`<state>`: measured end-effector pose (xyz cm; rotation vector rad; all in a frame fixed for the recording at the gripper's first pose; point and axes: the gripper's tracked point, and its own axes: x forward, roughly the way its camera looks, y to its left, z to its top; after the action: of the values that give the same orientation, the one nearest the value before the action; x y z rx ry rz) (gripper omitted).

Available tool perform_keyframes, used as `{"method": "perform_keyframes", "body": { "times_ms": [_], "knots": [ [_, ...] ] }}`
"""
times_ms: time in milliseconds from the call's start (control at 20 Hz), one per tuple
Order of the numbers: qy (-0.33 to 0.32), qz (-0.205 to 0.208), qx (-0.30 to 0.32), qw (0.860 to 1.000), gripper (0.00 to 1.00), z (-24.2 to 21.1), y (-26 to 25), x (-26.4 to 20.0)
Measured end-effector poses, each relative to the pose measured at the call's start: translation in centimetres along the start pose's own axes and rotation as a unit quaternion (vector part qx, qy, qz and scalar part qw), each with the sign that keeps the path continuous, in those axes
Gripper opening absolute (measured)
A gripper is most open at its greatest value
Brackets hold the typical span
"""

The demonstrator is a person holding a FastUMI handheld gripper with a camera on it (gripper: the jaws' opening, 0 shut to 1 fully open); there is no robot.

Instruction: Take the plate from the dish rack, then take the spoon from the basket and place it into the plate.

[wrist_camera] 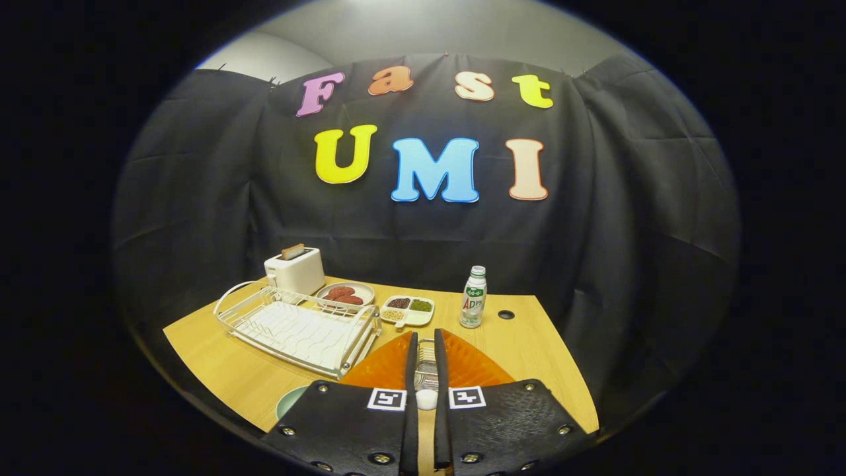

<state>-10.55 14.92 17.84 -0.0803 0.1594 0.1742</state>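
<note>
Fingers [426,344]: nearly pressed together, pinching a spoon [426,377] in the narrow gap.
Plate [390,363]: orange, on the counter [238,377] under and just ahead of the fingers.
Rack [297,327]: ahead-left, touching the plate's edge.
Bottle [473,297]: ahead-right, upright.
Toaster [295,270]: beyond the rack.

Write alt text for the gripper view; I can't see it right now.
The tool is closed on the spoon, with the orange basket right under and behind its fingers. The pale green plate lies on the wooden table beside the left finger, and the white dish rack stands beyond it.
</note>
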Motion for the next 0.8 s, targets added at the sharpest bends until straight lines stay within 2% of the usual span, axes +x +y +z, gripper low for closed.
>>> {"method": "perform_keyframes", "body": {
  "times_ms": [550, 800],
  "knots": [
    [0.077, 0.07, -0.027, 0.994, 0.09, -5.6, 8.5, 2.0],
    [0.092, 0.09, -0.036, 0.991, 0.09, -6.4, 11.5, 3.5]
  ]
}}
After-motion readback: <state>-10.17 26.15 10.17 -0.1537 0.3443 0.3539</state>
